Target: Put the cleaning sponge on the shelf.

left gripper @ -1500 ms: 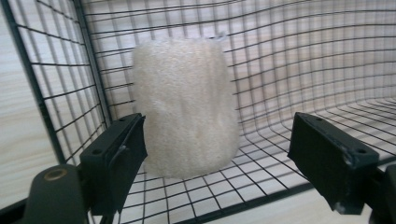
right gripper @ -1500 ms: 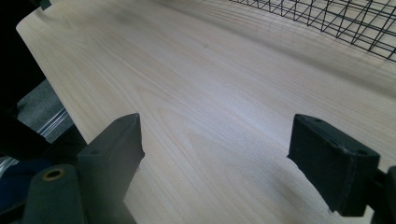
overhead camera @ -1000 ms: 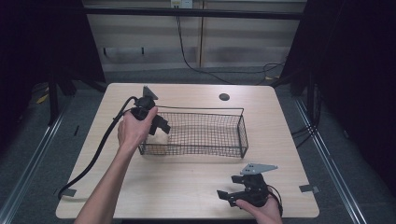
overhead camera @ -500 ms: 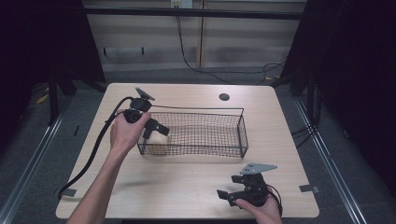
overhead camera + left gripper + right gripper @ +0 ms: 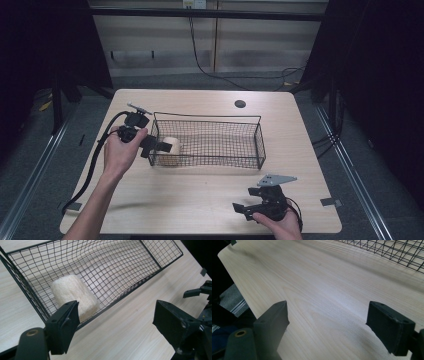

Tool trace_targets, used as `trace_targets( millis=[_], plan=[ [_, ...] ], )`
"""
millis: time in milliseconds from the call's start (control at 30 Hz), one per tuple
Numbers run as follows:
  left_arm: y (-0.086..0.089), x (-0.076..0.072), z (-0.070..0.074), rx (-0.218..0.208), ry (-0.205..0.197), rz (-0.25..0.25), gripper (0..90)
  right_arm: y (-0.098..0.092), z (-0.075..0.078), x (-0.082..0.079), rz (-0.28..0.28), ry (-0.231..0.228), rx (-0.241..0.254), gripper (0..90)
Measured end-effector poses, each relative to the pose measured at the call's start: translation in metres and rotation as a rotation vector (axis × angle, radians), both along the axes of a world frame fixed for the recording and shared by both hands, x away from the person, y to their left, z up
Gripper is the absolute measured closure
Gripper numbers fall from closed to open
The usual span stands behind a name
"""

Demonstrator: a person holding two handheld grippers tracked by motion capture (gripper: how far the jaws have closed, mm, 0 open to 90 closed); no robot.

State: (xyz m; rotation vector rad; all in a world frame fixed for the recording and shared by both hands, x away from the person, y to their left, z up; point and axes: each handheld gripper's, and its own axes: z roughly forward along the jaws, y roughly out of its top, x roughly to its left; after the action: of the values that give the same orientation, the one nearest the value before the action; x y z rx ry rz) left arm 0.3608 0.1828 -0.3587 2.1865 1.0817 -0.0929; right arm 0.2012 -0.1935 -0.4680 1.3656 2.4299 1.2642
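One sponge (image 5: pixel 171 145) in wire basket (image 5: pixel 235 120) | left gripper (image 5: pixel 159 147) fingers apart, just been closing — empty | right gripper (image 5: pixel 241 207) fingers apart

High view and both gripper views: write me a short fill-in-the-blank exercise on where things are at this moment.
1. The pale roll lies inside the wire ____.
2. The roll sits at the basket's ____ end in the high view.
3. The left tool, jaws apart, holds ____.
4. The right tool is near the table's ____ edge in the high view.

Missing words: basket; left; nothing; bottom
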Motion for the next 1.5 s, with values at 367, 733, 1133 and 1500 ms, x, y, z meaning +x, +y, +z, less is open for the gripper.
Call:
trace_targets(
  millis=[367, 733, 1133, 1500],
  plan=[
    [0.02, -0.025, -0.001, -0.062, -0.08, 0.035, 17.1, 0.0, -0.001, 0.001, -0.006, 0.003, -0.001, 17.1],
    [0.044, -0.056, -0.016, -0.046, -0.127, 0.044, 16.5, 0.001, -0.001, 0.002, -0.013, 0.008, -0.001, 17.1],
    [0.071, -0.082, -0.051, -0.051, -0.099, 0.106, 16.6, 0.001, -0.002, 0.002, -0.013, 0.008, -0.004, 17.2],
    [0.092, -0.109, -0.088, -0.056, -0.075, 0.147, 17.3, 0.001, -0.002, 0.001, -0.021, 0.008, -0.012, 17.3]
  ],
)
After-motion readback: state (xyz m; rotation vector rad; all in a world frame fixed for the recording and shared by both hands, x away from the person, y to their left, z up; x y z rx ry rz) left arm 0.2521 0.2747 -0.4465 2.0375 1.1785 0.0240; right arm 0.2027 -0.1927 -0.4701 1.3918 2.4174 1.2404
